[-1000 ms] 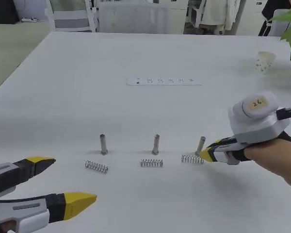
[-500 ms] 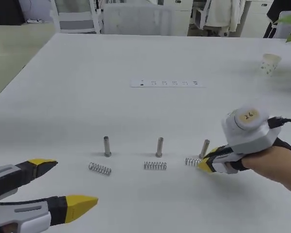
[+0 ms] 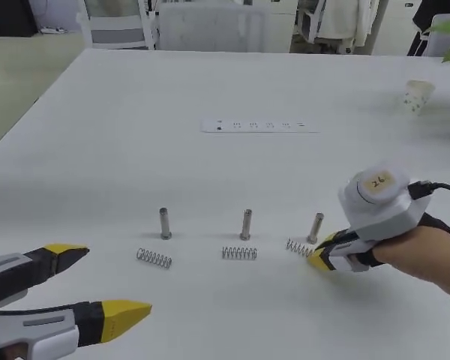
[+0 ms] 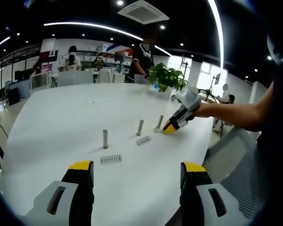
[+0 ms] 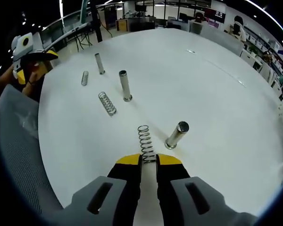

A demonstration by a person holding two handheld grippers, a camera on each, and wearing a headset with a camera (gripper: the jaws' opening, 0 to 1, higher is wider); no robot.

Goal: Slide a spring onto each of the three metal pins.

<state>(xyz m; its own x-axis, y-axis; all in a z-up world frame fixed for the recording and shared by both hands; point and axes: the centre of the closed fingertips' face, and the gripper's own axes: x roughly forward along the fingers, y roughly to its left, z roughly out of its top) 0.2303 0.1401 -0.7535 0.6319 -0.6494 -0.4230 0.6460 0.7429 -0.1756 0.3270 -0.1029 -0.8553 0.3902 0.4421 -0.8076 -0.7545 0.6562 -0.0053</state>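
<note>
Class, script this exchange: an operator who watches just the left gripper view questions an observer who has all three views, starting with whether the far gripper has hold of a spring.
Operator: Does the right gripper have a spring?
Observer: Yes. The right gripper view shows its fingers closed on the near end of the right spring.
Operator: Is that spring off the table?
Observer: No. It appears to lie flat on the table, with its far end just beside the base of the right pin, which is bare.
</note>
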